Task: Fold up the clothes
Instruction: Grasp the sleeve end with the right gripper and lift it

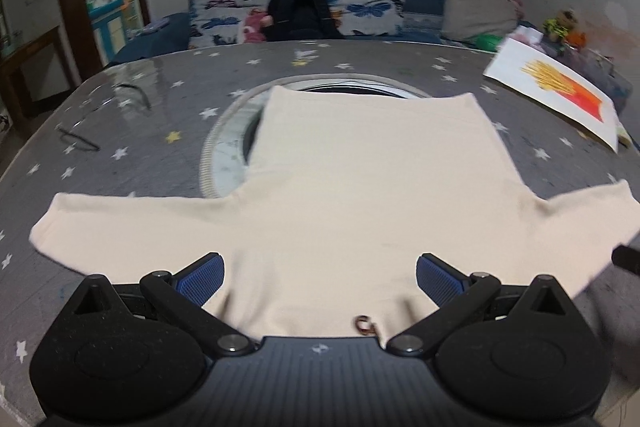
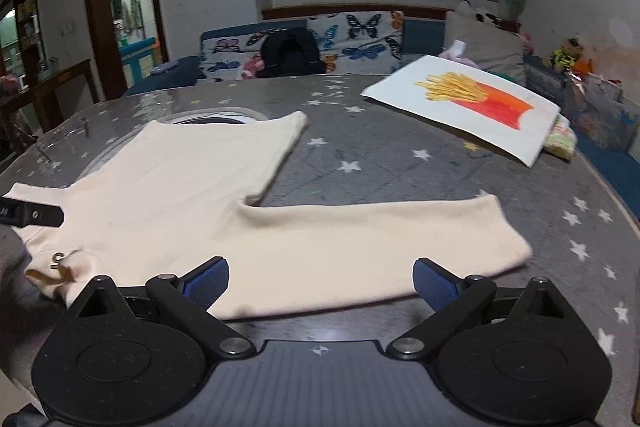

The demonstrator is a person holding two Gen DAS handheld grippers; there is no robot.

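Lying flat: cream shirt (image 1: 360, 187) is spreading sleeves-out across the starry counter (image 1: 120, 131).
Left tongs (image 1: 320, 277): hovering released over the collar.
Right tongs (image 2: 320, 281): gaping above the right sleeve.
Hiding: collar ornament (image 1: 363, 324) is blurring.

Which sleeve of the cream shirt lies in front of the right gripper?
The sleeve pointing toward the fries drawing; the right gripper hangs open over it. The other sleeve stretches the opposite way.
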